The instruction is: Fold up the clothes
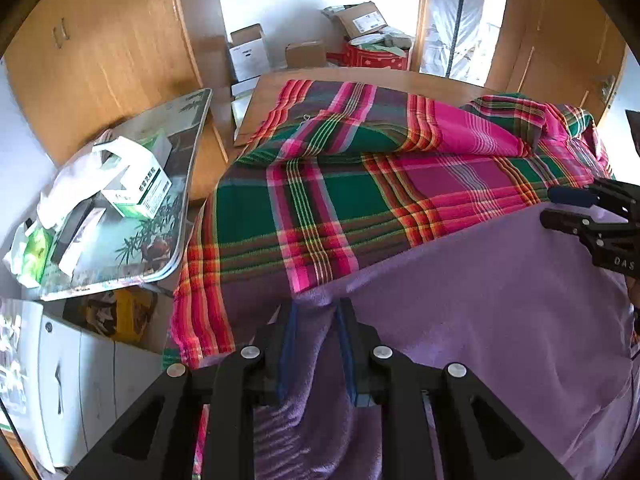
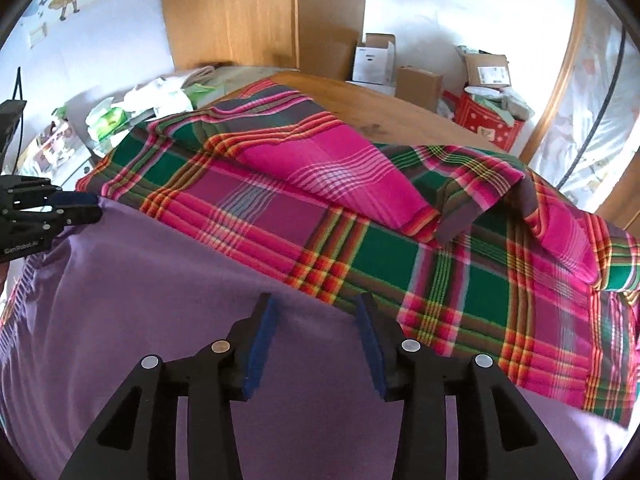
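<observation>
I had the purple garment (image 2: 168,280) spread on the near side of the bed, lying over the plaid blanket (image 2: 400,232). My left gripper (image 1: 316,312) was clamped on a bunched corner of the purple cloth, which ran back between its blue pads (image 1: 289,344). My right gripper (image 2: 316,308) stood with its jaws apart above the garment's far edge; whether it touched the cloth I couldn't quite tell. Cardboard boxes (image 2: 416,80) sat beyond the bed.

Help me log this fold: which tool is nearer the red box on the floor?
Right. The right tool, open over the purple cloth, is on the side toward the red box; the left tool, gripping the cloth's corner, sits farther away.
</observation>
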Available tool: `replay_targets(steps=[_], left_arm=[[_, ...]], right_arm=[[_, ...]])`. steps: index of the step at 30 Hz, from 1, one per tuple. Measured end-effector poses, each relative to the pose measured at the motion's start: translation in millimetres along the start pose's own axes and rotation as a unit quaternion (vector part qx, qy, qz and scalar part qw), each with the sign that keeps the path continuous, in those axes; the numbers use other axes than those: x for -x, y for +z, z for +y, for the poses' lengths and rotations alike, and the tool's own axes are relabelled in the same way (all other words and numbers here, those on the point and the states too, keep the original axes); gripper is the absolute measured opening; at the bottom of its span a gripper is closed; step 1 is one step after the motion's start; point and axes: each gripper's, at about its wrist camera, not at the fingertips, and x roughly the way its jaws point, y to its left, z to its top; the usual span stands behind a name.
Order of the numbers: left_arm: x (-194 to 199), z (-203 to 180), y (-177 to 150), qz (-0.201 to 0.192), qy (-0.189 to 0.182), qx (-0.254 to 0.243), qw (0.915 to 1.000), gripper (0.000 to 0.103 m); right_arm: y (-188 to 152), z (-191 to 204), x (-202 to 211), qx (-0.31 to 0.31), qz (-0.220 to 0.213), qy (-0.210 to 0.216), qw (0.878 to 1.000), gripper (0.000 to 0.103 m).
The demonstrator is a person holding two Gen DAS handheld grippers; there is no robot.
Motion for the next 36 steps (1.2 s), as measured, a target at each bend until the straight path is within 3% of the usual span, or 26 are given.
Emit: replay_targets(steps=[2, 7, 13, 17, 21, 23, 28, 36], left_arm=[[-0.6, -2.4, 0.9, -0.003, 0.005, -0.012, 0.9999, 0.021], [0.0, -7.6, -0.2, -0.008, 0.015, -0.030, 0.9994, 0.021], [0.0, -15.1, -1.7, -0.011, 0.010, -0.048, 0.9987, 0.006], [0.2, -18.3, -2.2, -0.014, 0.015, -0.054, 0.9983, 0.003], [2.4, -14.1, -1.7, -0.027, 0.014, -0.038, 0.9988, 0.002], [4.2, -11.6, 0.5, -0.036, 0.022, -0.030, 0.9987, 0.002], [10.1, -5.5, 8.2, -0.057, 0.019, -0.007, 0.9982, 0.002], [-0.9, -1.4, 4.2, -0.035, -0.001, 0.010, 0.9994, 0.004]], right_arm=[[1.5, -2.5, -2.1, 0.001, 0.001, 0.004, 1.000, 0.051], [2.9, -6.3, -4.3, -0.005, 0.004, 0.026, 1.000, 0.051], [1.7, -9.1, -5.7, -0.012, 0.005, 0.041, 0.999, 0.051], [1.4, -6.0, -5.0, -0.007, 0.006, 0.041, 0.999, 0.050], [1.0, -0.9, -3.1, 0.008, 0.006, 0.051, 0.999, 0.030], [1.9, 1.5, -1.9, 0.013, 0.004, 0.053, 0.999, 0.008], [4.0, 5.8, -0.3, 0.015, -0.014, 0.029, 0.999, 0.003], [5.3, 5.3, -4.2, 0.020, -0.005, 0.024, 0.999, 0.006]])
